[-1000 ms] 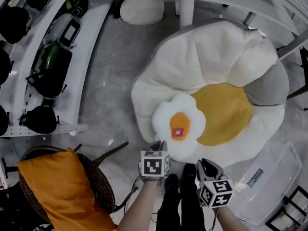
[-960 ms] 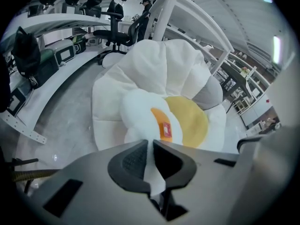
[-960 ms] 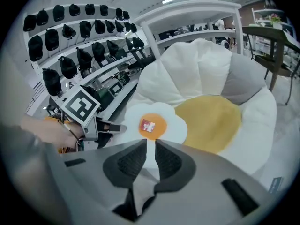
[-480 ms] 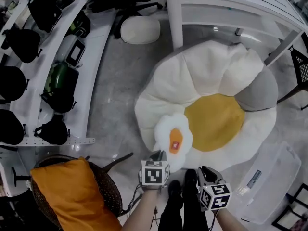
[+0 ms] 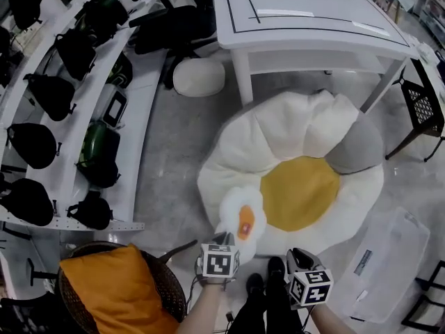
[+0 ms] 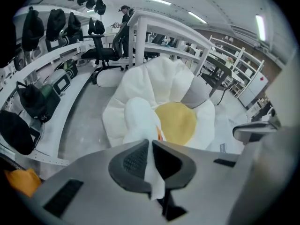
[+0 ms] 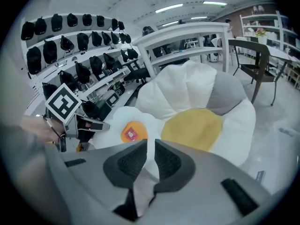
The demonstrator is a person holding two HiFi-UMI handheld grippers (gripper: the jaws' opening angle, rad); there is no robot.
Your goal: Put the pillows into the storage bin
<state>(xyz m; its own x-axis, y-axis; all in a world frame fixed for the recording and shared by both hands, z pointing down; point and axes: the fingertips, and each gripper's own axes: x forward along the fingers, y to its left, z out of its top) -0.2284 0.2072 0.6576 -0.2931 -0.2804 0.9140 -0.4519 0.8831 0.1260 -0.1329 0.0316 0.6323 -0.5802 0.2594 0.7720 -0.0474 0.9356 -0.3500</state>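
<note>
A small fried-egg pillow (image 5: 240,218), white with an orange middle, hangs off the floor between my two grippers, turned on edge. My left gripper (image 5: 226,240) is shut on its white rim (image 6: 140,121), and the fabric shows pinched between the jaws (image 6: 151,146). My right gripper (image 5: 295,256) also has white pillow fabric squeezed between its jaws (image 7: 151,156), below the orange centre (image 7: 131,132). Behind lies a big egg-shaped cushion (image 5: 306,179) with a grey pillow (image 5: 356,148) on its right edge. The clear storage bin (image 5: 389,263) stands on the floor at the lower right.
An orange pillow (image 5: 118,294) sits in a wicker basket at the lower left. A white table (image 5: 306,16) stands behind the cushion, with a round white cushion (image 5: 199,76) beside its leg. Shelves with black helmets (image 5: 42,96) run along the left. A black chair (image 5: 424,110) is at right.
The small egg pillow has risen off the big cushion and turned from flat to edge-on. The head view has tilted up, so the table now shows.
</note>
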